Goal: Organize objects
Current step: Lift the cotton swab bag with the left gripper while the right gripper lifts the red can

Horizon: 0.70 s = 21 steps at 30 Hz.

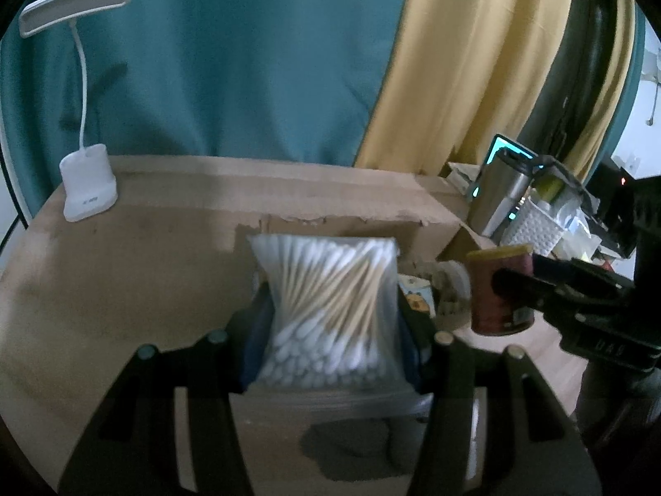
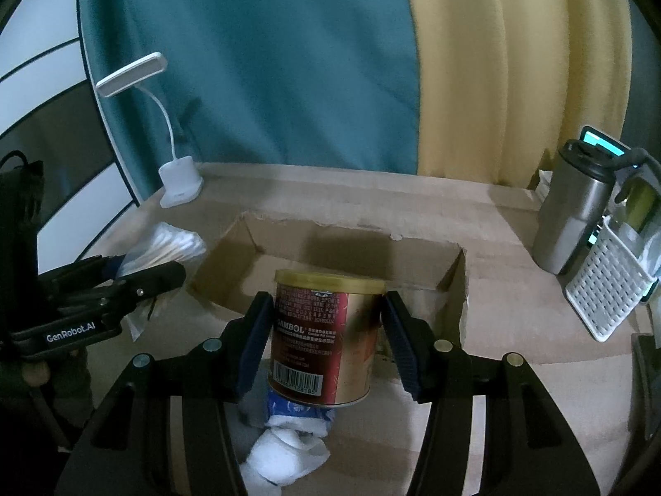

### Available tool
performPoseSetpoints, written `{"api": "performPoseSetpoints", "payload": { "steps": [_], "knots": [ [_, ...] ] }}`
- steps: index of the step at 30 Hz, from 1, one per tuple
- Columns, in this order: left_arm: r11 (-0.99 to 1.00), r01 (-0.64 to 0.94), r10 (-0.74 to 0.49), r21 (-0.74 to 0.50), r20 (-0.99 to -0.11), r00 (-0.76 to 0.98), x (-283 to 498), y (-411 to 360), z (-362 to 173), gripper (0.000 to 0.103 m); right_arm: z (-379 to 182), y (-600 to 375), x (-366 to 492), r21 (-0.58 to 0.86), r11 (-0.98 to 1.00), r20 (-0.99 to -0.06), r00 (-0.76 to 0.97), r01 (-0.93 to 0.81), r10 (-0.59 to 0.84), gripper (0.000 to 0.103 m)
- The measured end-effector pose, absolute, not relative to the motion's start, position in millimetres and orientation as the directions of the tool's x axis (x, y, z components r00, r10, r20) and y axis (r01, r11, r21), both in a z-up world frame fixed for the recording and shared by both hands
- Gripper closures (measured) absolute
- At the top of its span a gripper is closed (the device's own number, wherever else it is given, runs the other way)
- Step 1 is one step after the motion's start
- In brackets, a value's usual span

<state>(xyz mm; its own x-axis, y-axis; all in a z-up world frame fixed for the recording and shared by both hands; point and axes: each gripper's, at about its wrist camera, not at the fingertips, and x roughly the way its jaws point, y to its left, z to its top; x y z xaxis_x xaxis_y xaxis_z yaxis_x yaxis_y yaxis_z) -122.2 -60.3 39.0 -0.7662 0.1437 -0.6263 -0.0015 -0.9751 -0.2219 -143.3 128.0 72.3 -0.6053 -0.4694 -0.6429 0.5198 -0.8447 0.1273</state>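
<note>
My left gripper (image 1: 330, 322) is shut on a clear bag of cotton swabs (image 1: 330, 306), held upright above the cardboard surface. The bag also shows at the left of the right wrist view (image 2: 165, 244). My right gripper (image 2: 324, 339) is shut on a red and gold can (image 2: 326, 339), held above the open cardboard box (image 2: 450, 285). The can also shows at the right of the left wrist view (image 1: 500, 289). A blue-and-white packet (image 2: 289, 434) lies under the can.
A white desk lamp (image 1: 86, 182) stands at the back left. A steel tumbler (image 2: 574, 215) and a white perforated basket (image 2: 607, 289) stand at the right. Teal and yellow curtains hang behind. Small items (image 1: 417, 293) lie inside the box.
</note>
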Motion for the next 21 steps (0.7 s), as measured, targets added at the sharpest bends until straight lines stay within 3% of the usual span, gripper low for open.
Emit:
{"api": "performPoseSetpoints", "payload": {
  "steps": [21],
  "knots": [
    [-0.969,-0.01,0.162,-0.245,-0.609,-0.777,-145,-71,39,0.049,72,102,-174,0.133,-0.827,-0.656,-0.576,0.547,-0.487,0.046]
  ]
}}
